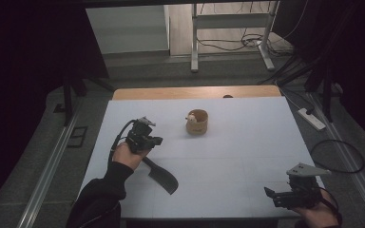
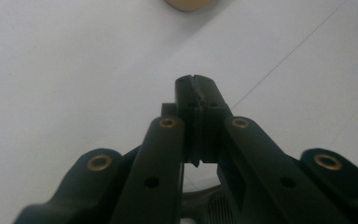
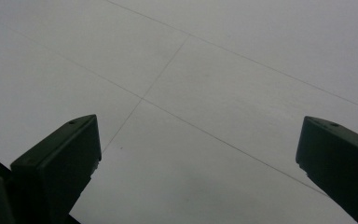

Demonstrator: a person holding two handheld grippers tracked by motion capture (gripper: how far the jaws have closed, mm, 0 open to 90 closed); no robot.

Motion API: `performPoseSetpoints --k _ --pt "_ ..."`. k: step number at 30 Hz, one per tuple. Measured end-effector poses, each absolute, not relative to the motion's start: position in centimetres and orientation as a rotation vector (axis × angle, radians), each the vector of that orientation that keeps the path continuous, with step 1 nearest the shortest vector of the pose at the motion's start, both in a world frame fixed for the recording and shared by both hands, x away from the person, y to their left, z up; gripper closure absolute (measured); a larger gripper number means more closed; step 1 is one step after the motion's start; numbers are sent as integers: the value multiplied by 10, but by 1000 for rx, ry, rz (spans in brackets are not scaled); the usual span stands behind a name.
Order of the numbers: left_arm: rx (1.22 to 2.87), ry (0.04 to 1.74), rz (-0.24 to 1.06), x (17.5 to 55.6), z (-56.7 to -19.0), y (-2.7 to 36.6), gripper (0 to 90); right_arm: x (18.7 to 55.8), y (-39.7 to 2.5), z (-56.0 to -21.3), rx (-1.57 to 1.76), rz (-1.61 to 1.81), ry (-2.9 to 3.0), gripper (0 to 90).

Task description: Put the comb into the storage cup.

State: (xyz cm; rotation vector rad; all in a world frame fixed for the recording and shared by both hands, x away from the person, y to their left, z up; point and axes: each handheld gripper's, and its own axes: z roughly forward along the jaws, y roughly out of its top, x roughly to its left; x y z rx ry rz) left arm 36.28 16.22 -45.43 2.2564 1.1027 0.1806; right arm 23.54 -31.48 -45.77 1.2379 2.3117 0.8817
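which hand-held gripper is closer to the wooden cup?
Left. The left hand-held gripper sits just down-left of the wooden cup; the right hand-held gripper is far off at the table's near right corner.

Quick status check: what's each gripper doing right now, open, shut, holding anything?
Left gripper: shut, jaws pressed together, nothing visible between them.
Right gripper: open wide, empty.
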Motion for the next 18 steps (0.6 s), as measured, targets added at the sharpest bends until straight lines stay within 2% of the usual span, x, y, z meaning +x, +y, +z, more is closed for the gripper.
performPoseSetpoints --k 6,18 --pt "2292 1080 251 364 -459 164 884 236 -315 -458 1239 882 2314 0" --pt "2284 1144 175 372 -484 175 884 236 -315 -458 1236 880 2316 2"
